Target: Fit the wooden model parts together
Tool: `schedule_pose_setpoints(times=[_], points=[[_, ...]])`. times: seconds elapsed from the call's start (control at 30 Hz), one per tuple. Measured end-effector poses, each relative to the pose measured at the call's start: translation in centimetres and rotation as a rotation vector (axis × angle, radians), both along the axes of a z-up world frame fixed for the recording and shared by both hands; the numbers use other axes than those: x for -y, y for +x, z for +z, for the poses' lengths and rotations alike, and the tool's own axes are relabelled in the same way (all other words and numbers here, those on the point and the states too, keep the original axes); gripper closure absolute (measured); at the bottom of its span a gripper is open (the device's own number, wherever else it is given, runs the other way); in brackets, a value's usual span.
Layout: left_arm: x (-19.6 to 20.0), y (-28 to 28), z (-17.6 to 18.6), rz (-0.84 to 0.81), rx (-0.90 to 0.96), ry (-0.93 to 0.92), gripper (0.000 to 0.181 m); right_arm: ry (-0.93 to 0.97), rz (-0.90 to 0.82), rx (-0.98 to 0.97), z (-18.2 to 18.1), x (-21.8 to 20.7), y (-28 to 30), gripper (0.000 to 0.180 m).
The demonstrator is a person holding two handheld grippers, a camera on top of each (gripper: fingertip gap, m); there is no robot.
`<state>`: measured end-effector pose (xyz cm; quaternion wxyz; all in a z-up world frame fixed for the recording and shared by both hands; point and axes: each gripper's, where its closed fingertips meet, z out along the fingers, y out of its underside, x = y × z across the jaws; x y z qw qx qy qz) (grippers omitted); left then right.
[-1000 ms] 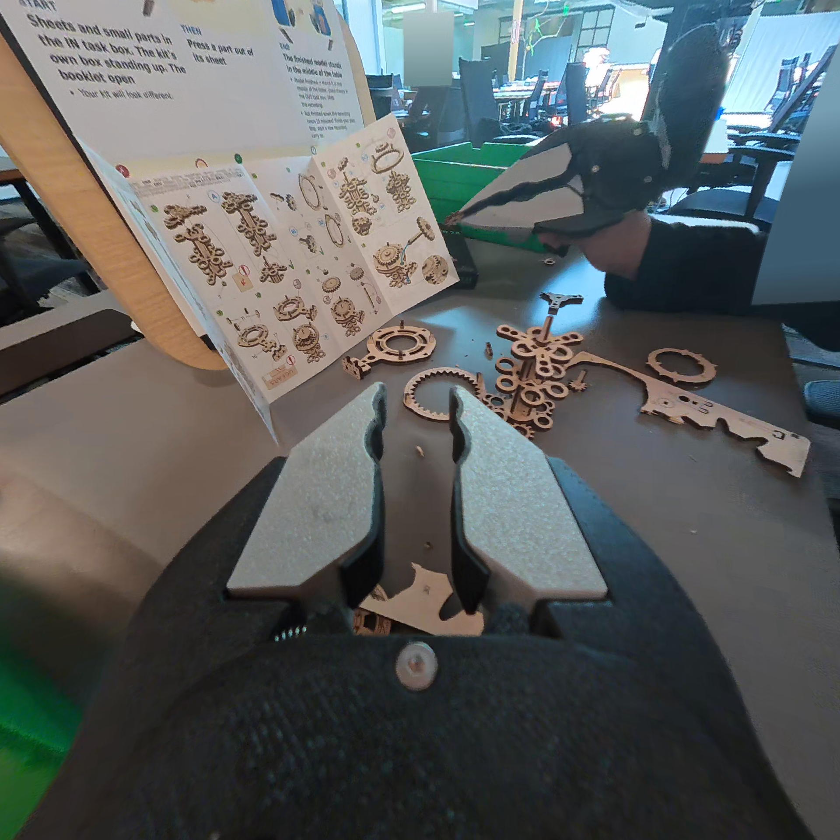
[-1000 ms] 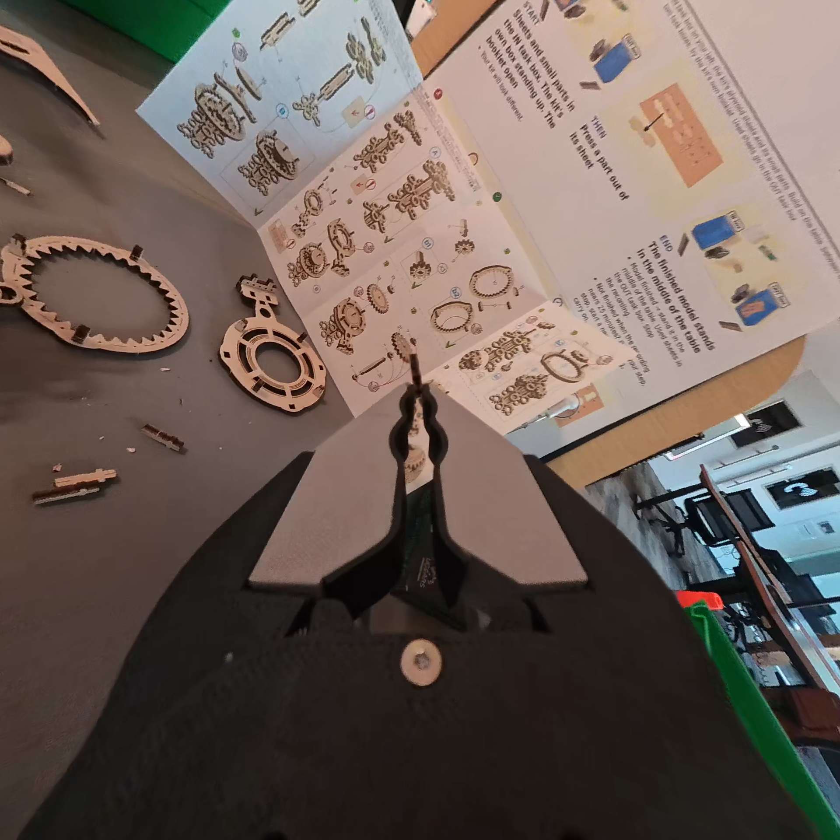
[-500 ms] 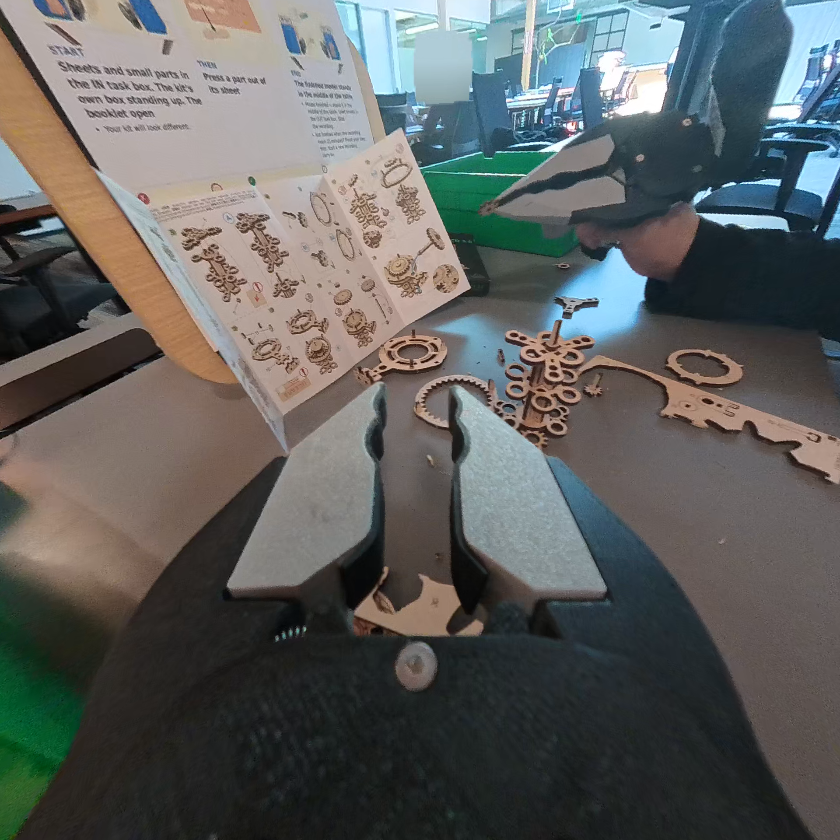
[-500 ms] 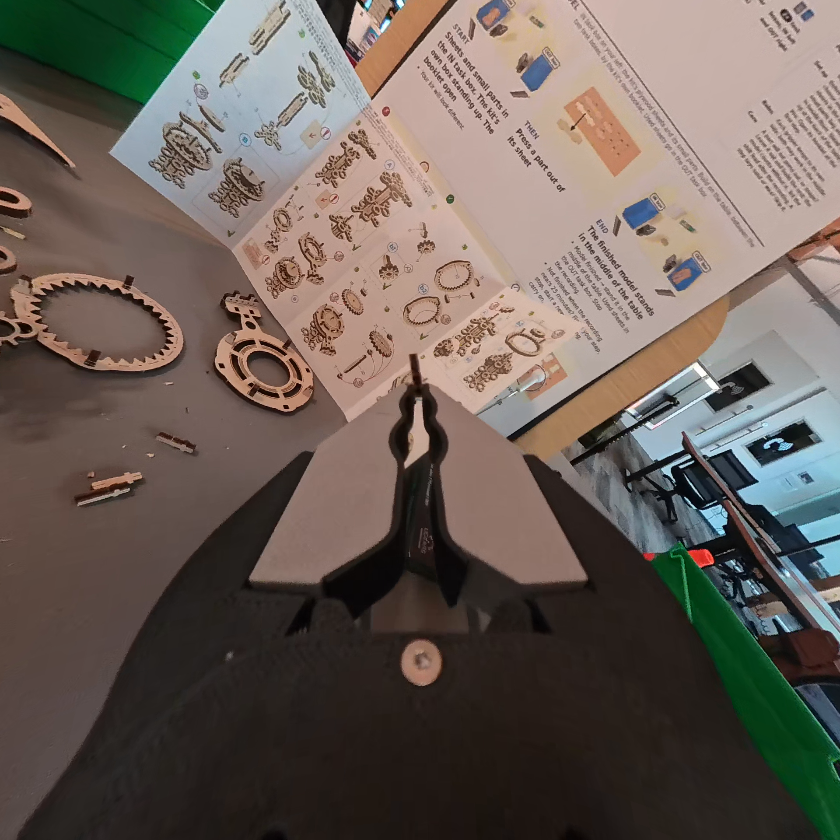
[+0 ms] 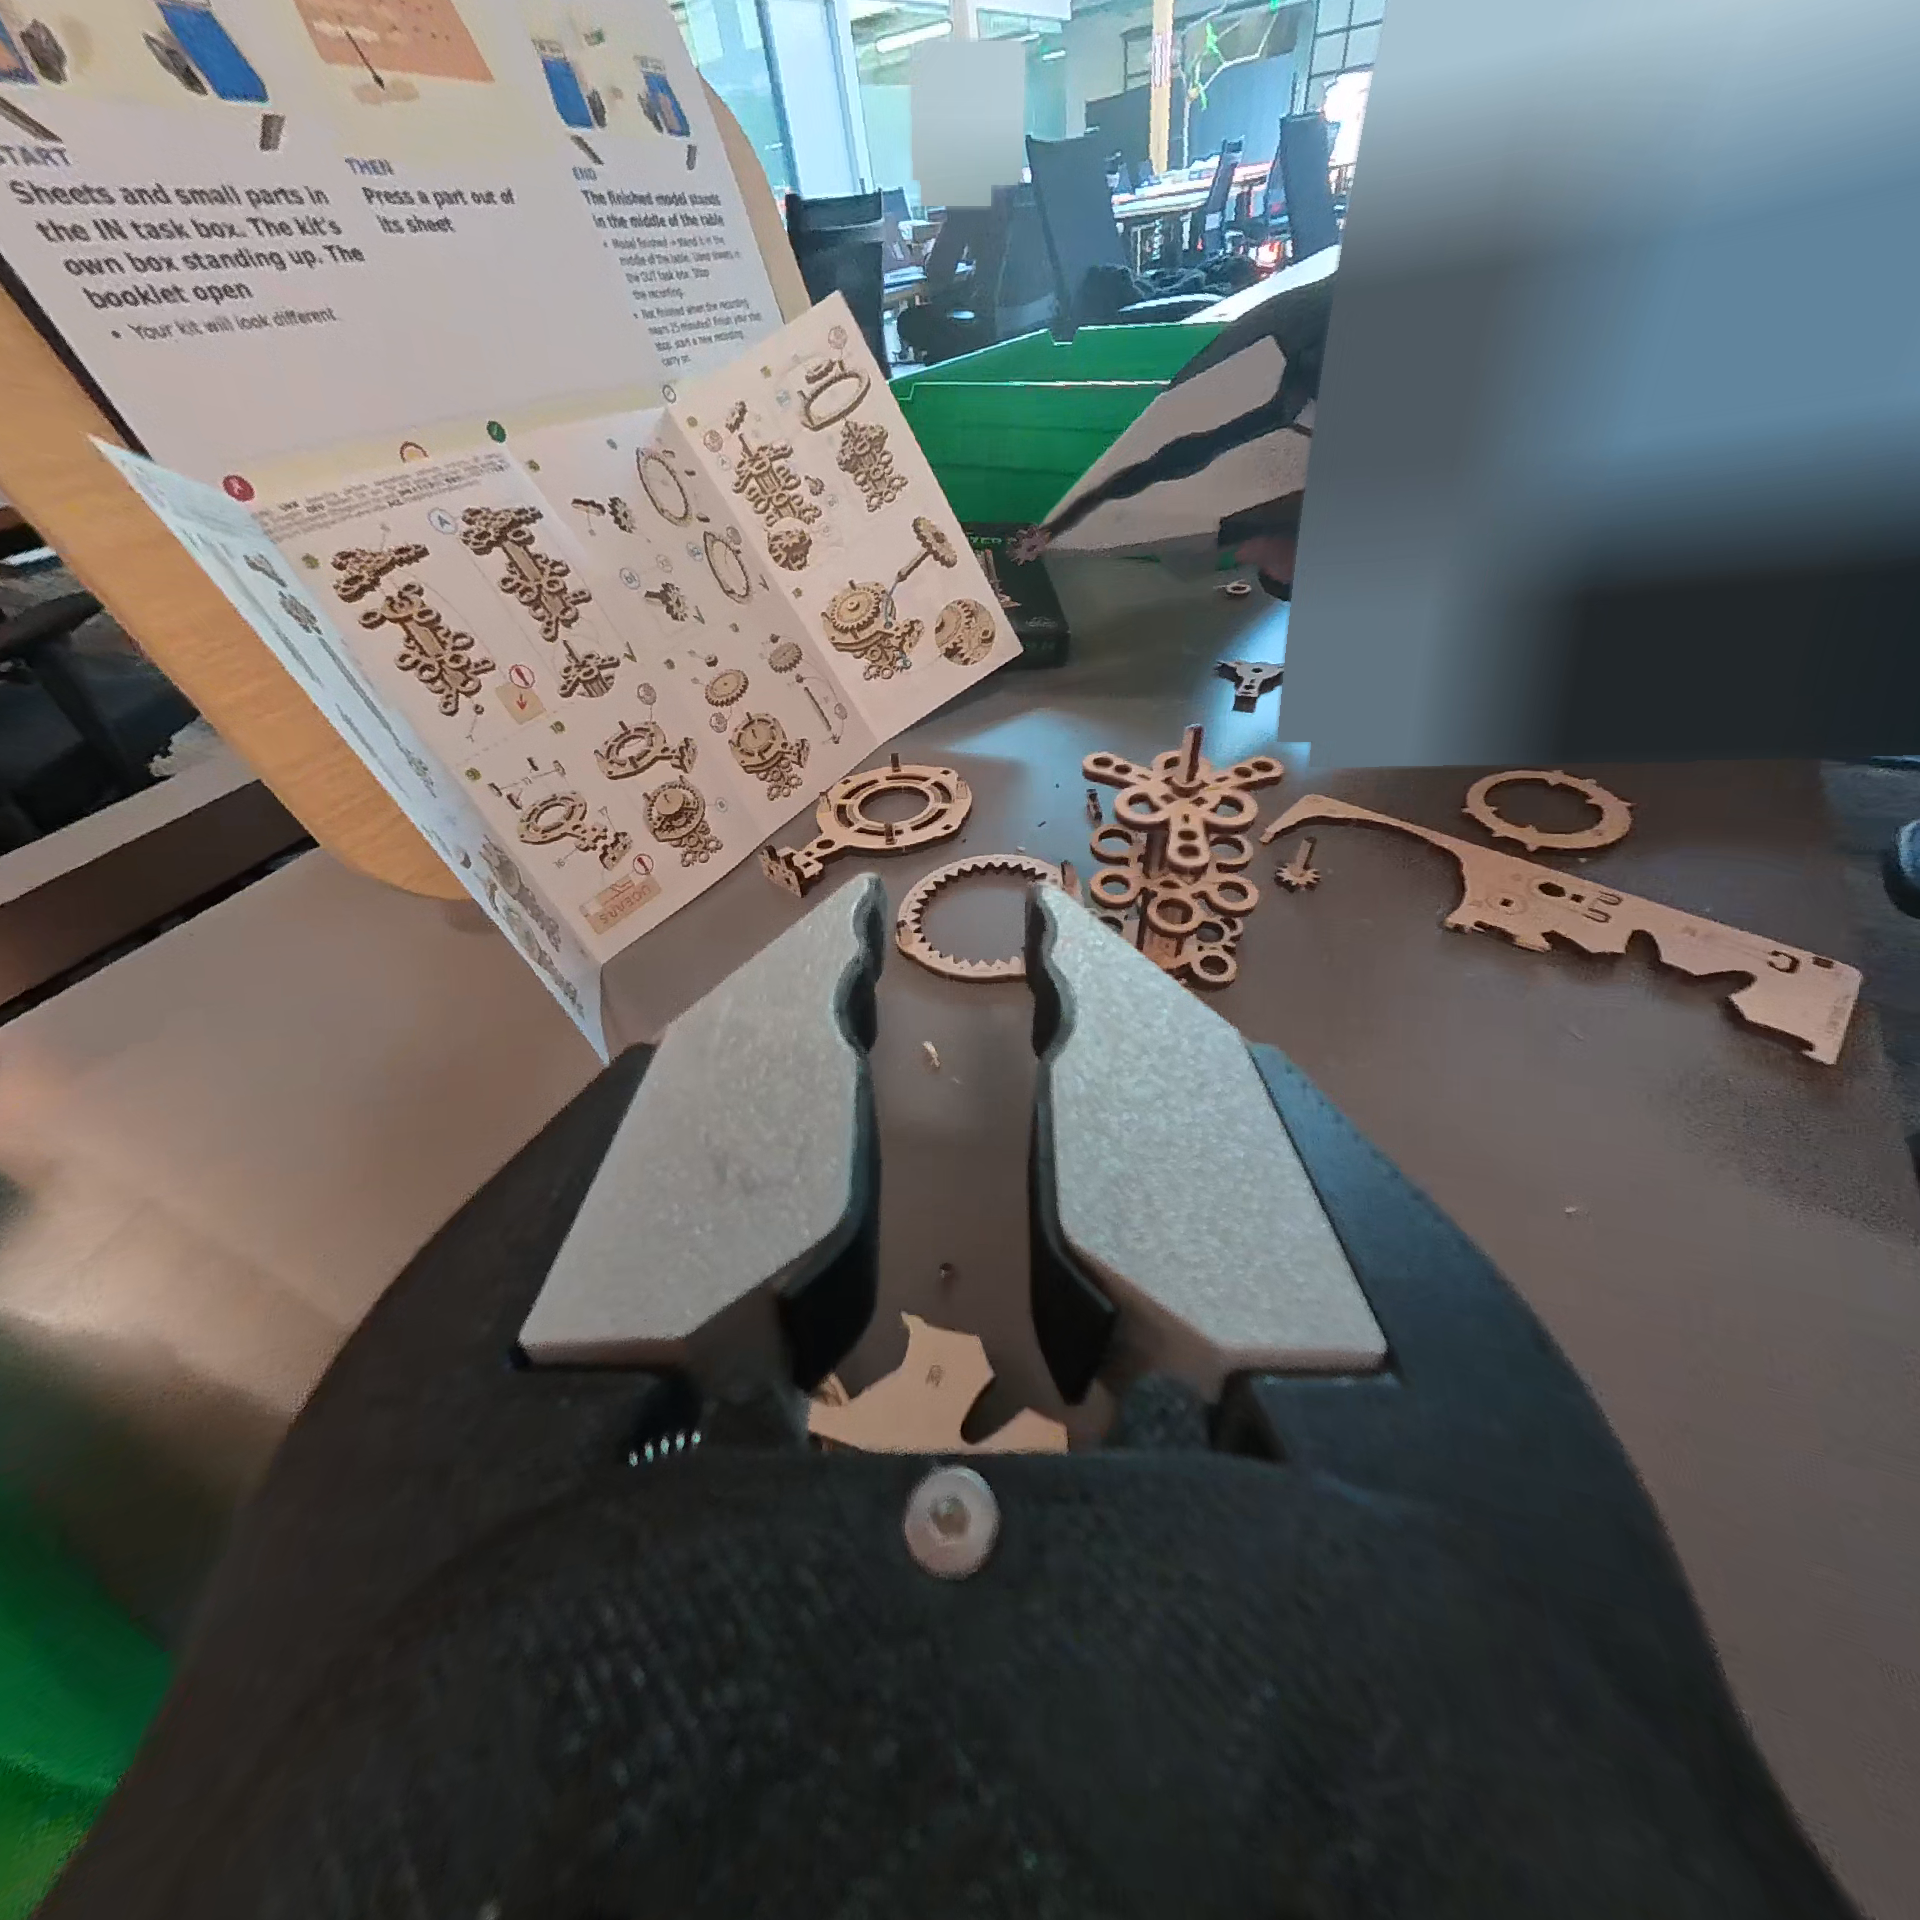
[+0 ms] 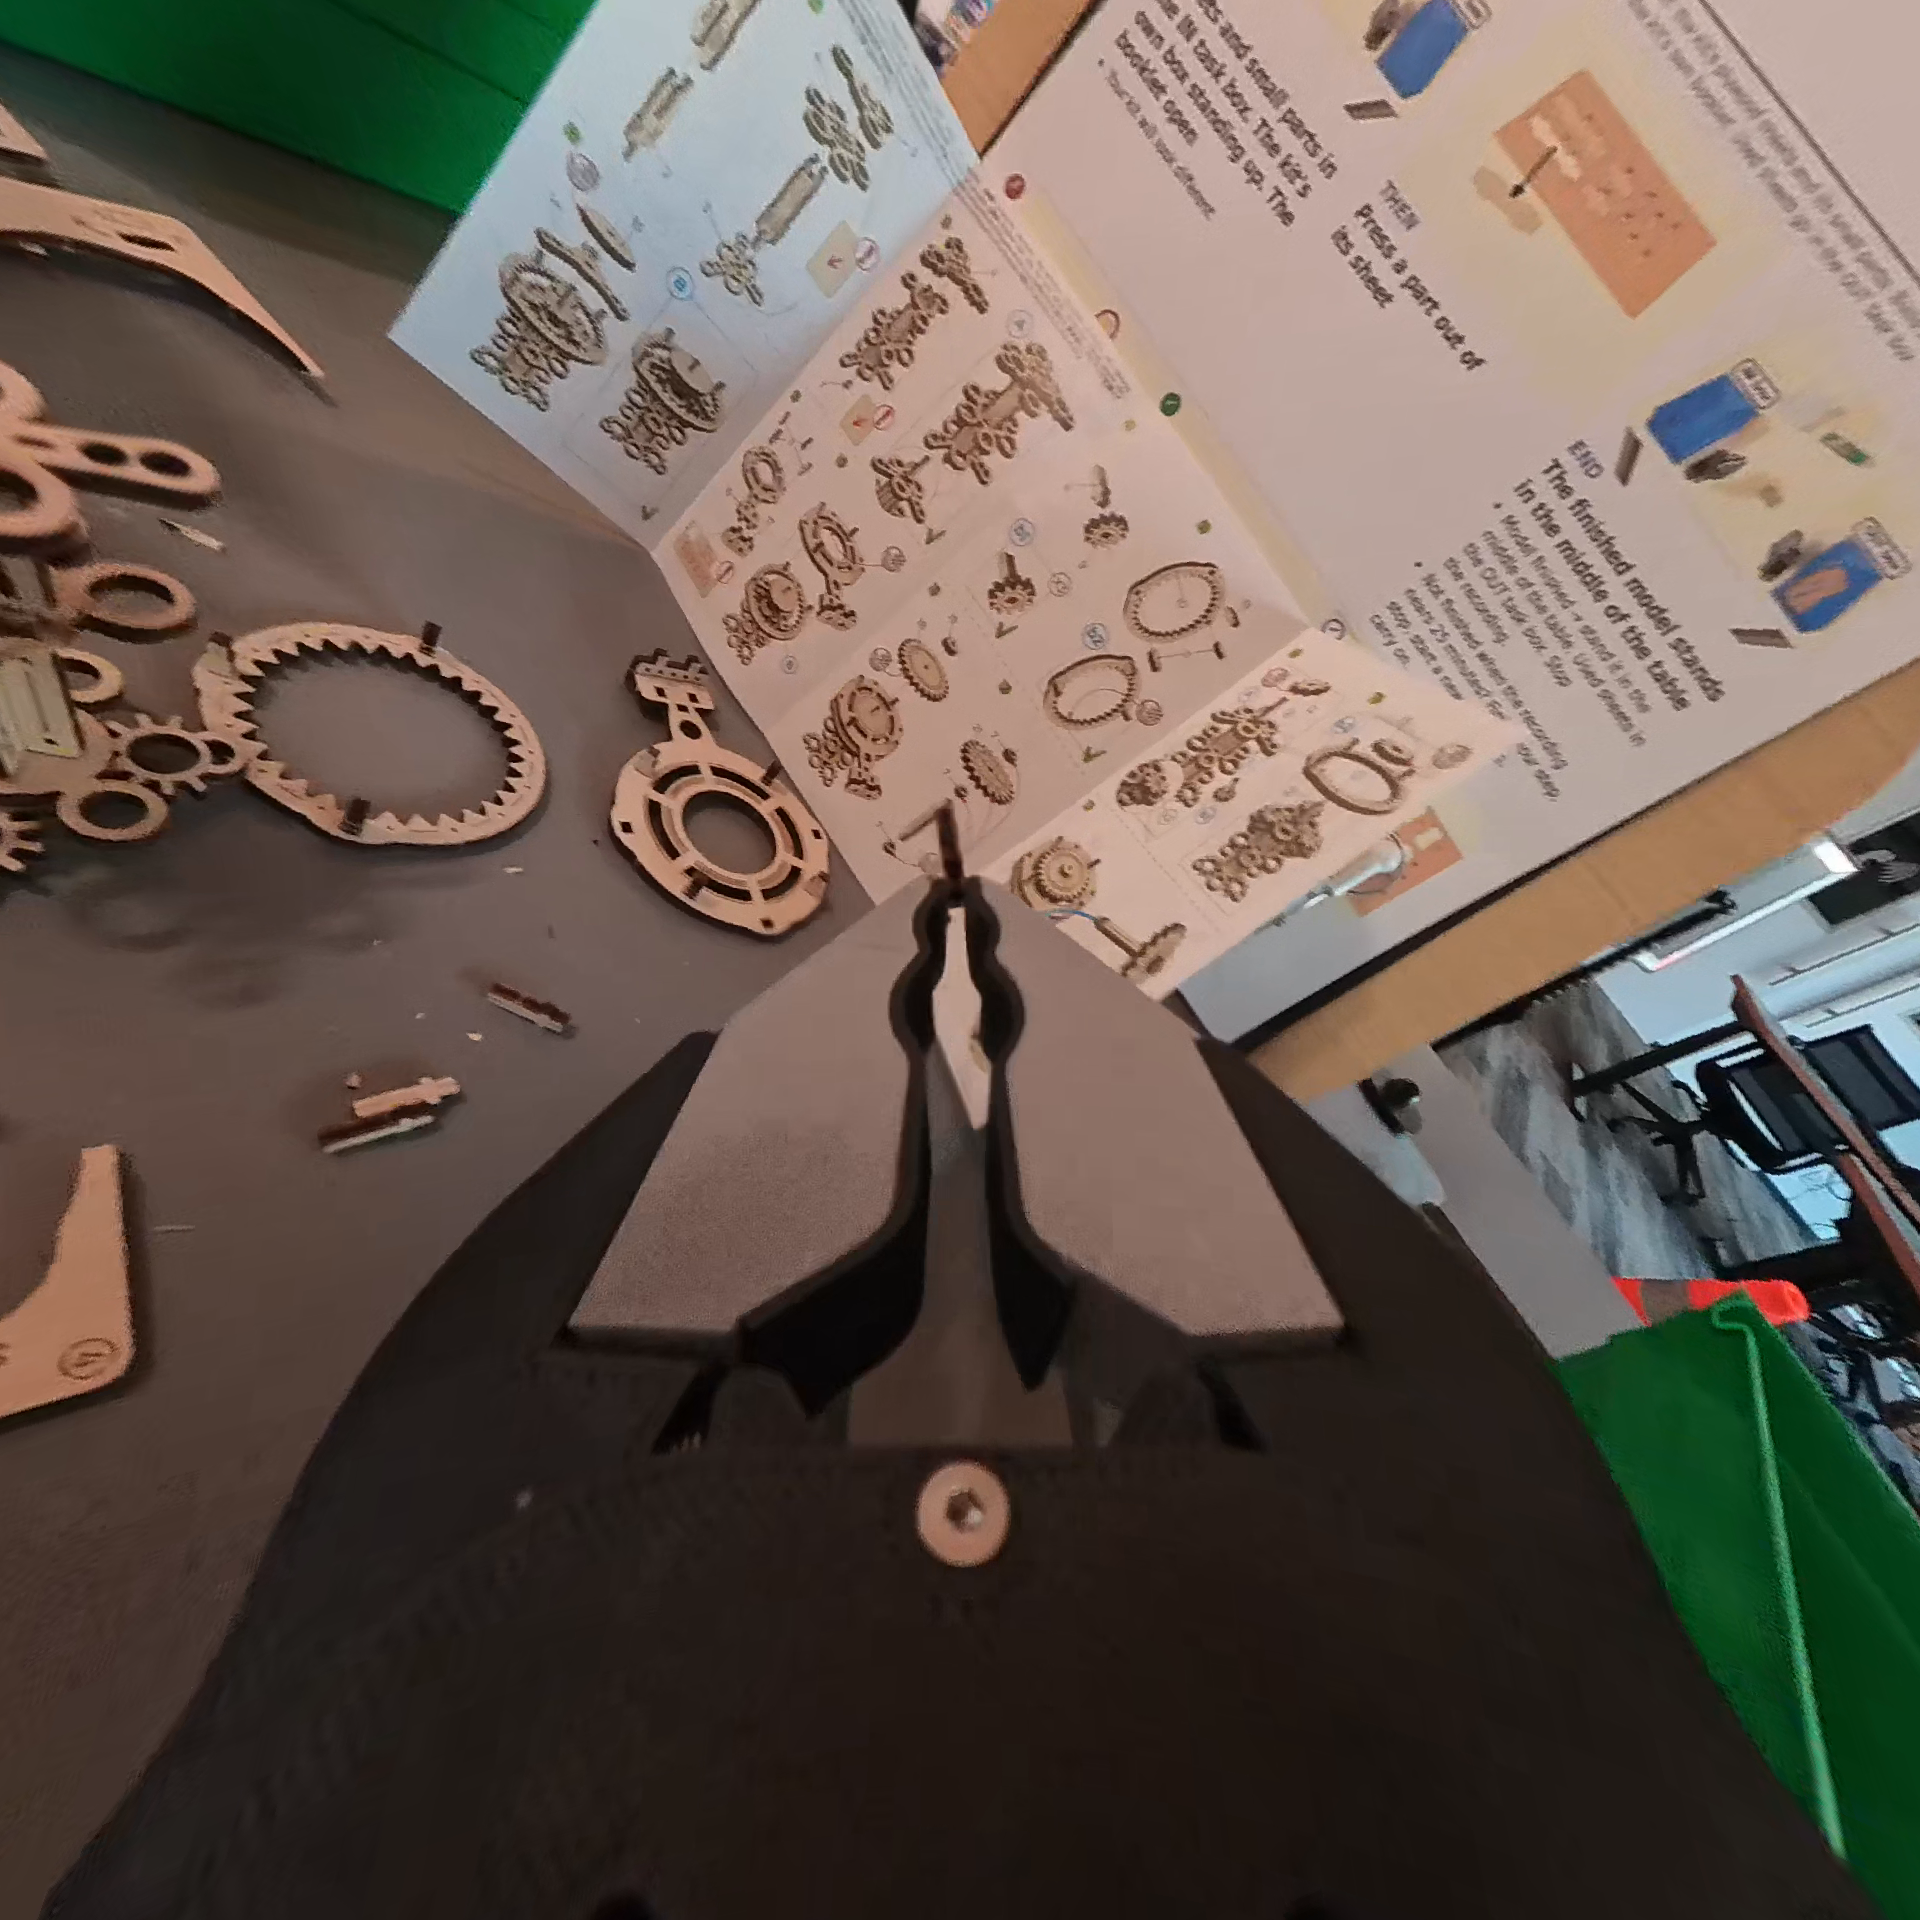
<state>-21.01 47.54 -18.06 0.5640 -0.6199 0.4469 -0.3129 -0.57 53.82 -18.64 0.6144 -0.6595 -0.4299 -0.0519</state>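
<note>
The left gripper (image 5: 956,940) hangs over the dark table (image 5: 1558,1195) with its fingers apart and nothing between them; a pale plywood offcut (image 5: 935,1397) shows below, cut off by the gripper body. The right gripper (image 6: 951,899) is clamped on a small wooden gear (image 6: 948,836), seen edge-on in its own view as a thin dark sliver, so its teeth cannot be made out there. The left wrist view shows that gear's toothed outline (image 5: 1031,540) at the tip of the right gripper (image 5: 1049,530), far right, most of which sits behind a blurred patch. Just beyond the left fingertips lies an inner-toothed ring (image 5: 971,920), touching the ringed wooden assembly (image 5: 1179,862) on its right, from which a peg stands upright. Left of the ring lies a round slotted plate with a stem (image 5: 888,821); far right lie a spent plywood strip (image 5: 1621,935) and a notched ring (image 5: 1548,810). Only the right wrist view shows small loose pegs (image 6: 390,1112) near the toothed ring (image 6: 390,732). An open instruction booklet (image 5: 623,644) stands behind the parts, against a printed board (image 5: 364,239); a green bin (image 5: 1029,416) lies beyond.
</note>
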Motion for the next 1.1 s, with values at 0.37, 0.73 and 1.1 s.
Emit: schedule_pose_setpoints(times=[0.37,0.73,1.1], points=[[-0.7,-0.5,-1.3,-0.014,0.010,-0.108,0.158,-0.030,0.084,-0.001,-0.1,1.9,-2.6,0.180],[0.1,-0.1,0.0,-0.023,0.024,-0.047,0.158,-0.072,0.078,-0.055,-1.3,1.3,-1.8,0.180],[-0.1,0.3,-0.9,0.006,-0.034,0.002,0.159,0.051,0.034,0.041,-0.6,1.3,-1.4,0.180]])
